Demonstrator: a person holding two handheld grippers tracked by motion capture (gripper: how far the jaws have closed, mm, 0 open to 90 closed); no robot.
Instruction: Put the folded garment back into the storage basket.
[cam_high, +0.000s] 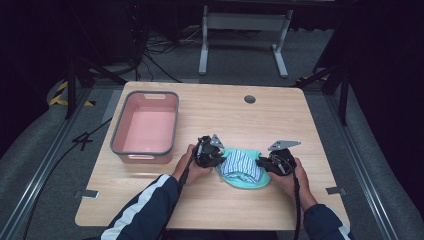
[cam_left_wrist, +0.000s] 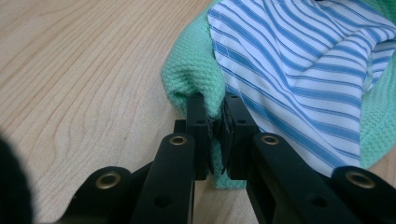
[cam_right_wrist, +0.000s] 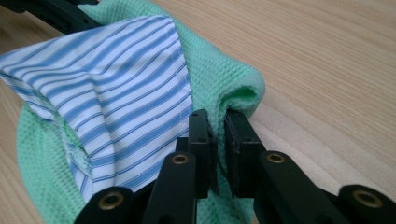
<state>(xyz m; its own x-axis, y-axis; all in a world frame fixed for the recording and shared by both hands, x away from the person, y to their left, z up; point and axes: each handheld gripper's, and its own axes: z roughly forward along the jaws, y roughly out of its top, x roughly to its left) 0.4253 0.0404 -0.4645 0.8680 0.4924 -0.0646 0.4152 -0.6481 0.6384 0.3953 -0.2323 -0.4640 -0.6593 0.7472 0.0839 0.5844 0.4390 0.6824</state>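
**Both grippers clamped on the green cloth**

Left gripper (cam_left_wrist: 214, 122): jaws closed on a fold of the green cloth (cam_left_wrist: 189, 79). The fold is pinched between the two black pads; green weave bulges up just above them. In the high view this gripper (cam_high: 220, 160) sits at the cloth's left edge, the person's left hand (cam_high: 192, 167) behind it, grey plate on top.

Right gripper (cam_right_wrist: 218, 135): jaws likewise closed on a fold of the same cloth (cam_right_wrist: 229, 84), the edge rolled over and squeezed between the pads. In the high view it (cam_high: 260, 162) is at the cloth's right edge, right hand (cam_high: 290, 177) behind it, cable trailing back along the forearm.

Cloth (cam_high: 250, 182): lies on the table (cam_high: 210, 107) between the two grippers, near the front edge, somewhat right of the middle. A blue-and-white striped cloth (cam_high: 241, 166) lies on top of it, rumpled, green showing all round. In the left gripper view the striped cloth (cam_left_wrist: 299, 60) reaches right up to the right-hand jaw; whether it is caught in the pinch, cannot tell. In the right gripper view its hem (cam_right_wrist: 116, 88) ends just beside the left-hand jaw.

Further out: pink bin (cam_high: 118, 131) with a grey rim, on the table's left half, close to the left edge, well apart from the cloths. Round grommet (cam_high: 250, 99) near the back edge.
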